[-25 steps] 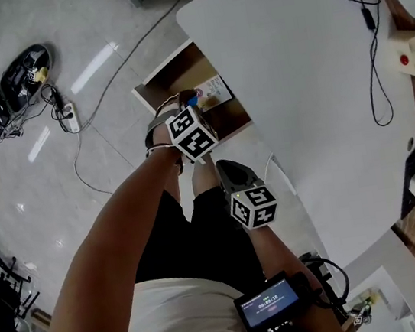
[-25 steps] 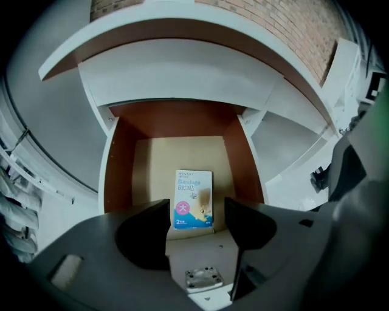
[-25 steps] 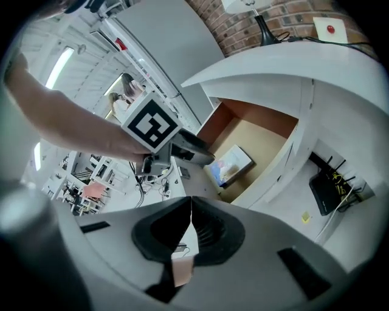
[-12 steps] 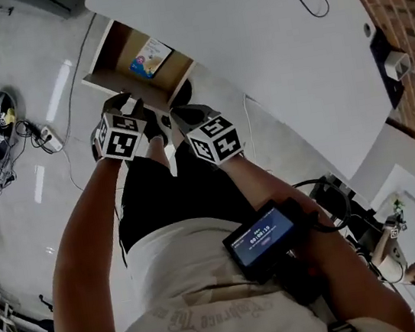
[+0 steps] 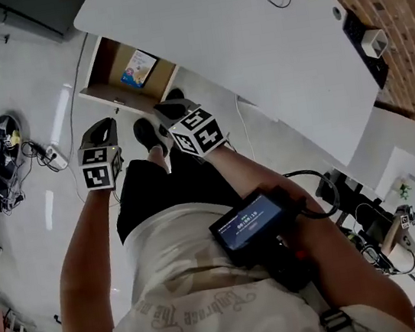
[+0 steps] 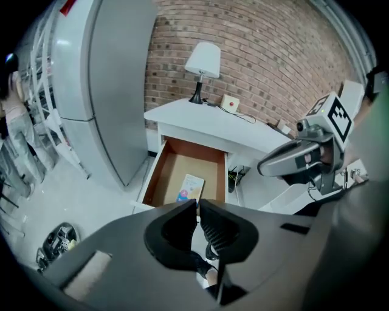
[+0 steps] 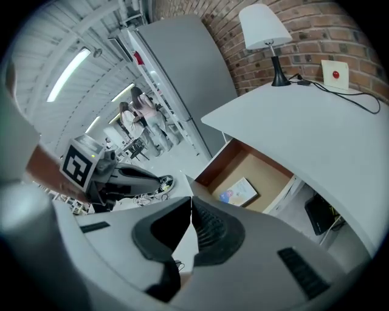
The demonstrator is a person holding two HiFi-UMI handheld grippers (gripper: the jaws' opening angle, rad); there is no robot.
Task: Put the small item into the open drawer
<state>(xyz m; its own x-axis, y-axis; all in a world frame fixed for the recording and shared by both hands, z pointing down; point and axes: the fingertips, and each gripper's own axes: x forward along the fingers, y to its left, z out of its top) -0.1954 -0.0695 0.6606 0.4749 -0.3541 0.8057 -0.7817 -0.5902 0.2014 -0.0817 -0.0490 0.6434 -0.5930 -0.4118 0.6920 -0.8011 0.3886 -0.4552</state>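
Observation:
The wooden drawer (image 5: 104, 68) stands pulled out from under the white desk (image 5: 234, 33). A small printed card (image 5: 137, 67) lies flat on its floor, also seen in both gripper views (image 6: 191, 187) (image 7: 239, 191). My left gripper (image 5: 105, 126) hangs above the floor, back from the drawer front. Its jaws have just been closing and now meet with nothing between them (image 6: 198, 203). My right gripper (image 5: 164, 110) is beside it, nearer the desk, also shut and empty (image 7: 191, 200). Each gripper shows in the other's view (image 6: 292, 161) (image 7: 121, 176).
On the desk stand a white lamp (image 6: 203, 64) and a box with a red button (image 7: 335, 71), joined by a cable. A tall grey cabinet (image 6: 103, 79) is left of the drawer. A power strip (image 5: 55, 155) and cables lie on the floor. People stand far off (image 7: 143, 112).
Both grippers have risen and pulled back from the drawer toward my body. The left jaws went from open at the drawer to shut. The card stays in the drawer.

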